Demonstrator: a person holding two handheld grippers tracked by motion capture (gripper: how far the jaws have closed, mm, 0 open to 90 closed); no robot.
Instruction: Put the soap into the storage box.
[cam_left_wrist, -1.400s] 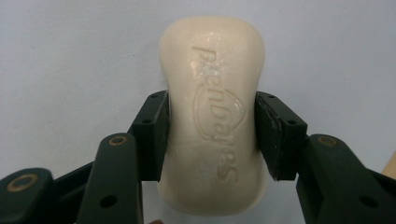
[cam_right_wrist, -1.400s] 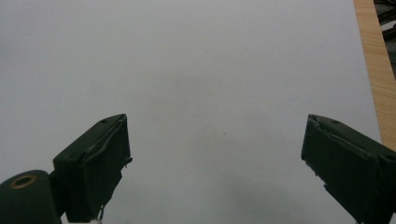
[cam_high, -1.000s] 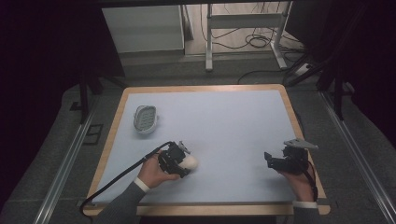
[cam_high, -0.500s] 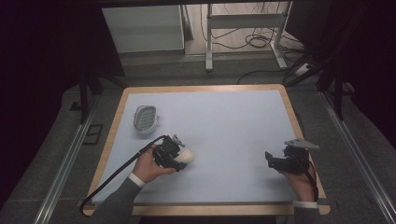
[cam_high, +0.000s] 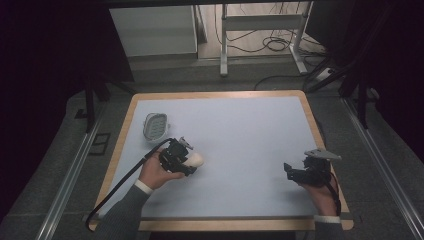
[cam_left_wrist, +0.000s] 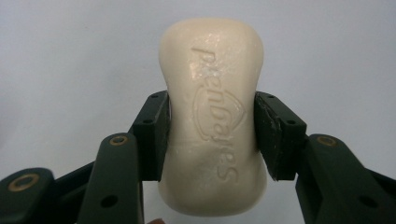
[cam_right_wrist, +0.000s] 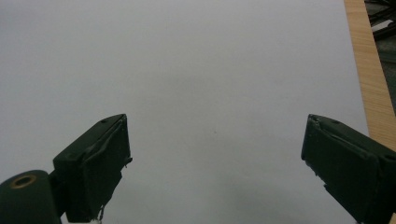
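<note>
- The cream-coloured, waisted bar of soap with embossed lettering sits clamped between the black jaws of the left gripper; the pads press on its narrow middle from both sides.
- That grip at the waist appears deliberate: the pinched-in shape gives the pads a seat and should stop a slick bar from sliding out endwise.
- In the high view the left gripper holds the soap over the pale blue-grey table mat, left of centre, with the bar's free end pointing toward 3 o'clock.
- Whether the bar is touching the mat or clear of it cannot be told from these views.
- A small oval, pale grey slotted soap dish lies on the mat at roughly 11 o'clock from the held bar, near but apart from it. Judgement: it is the likely destination, as the slotted tray suits a wet bar.
- The right gripper rests low near the mat's right edge, at 3 o'clock from the soap and well apart.
- Its jaws stand wide apart in the right gripper view, with nothing but bare mat between them; it looks parked out of the working path.
- The light wooden table border runs past its right jaw.
</note>
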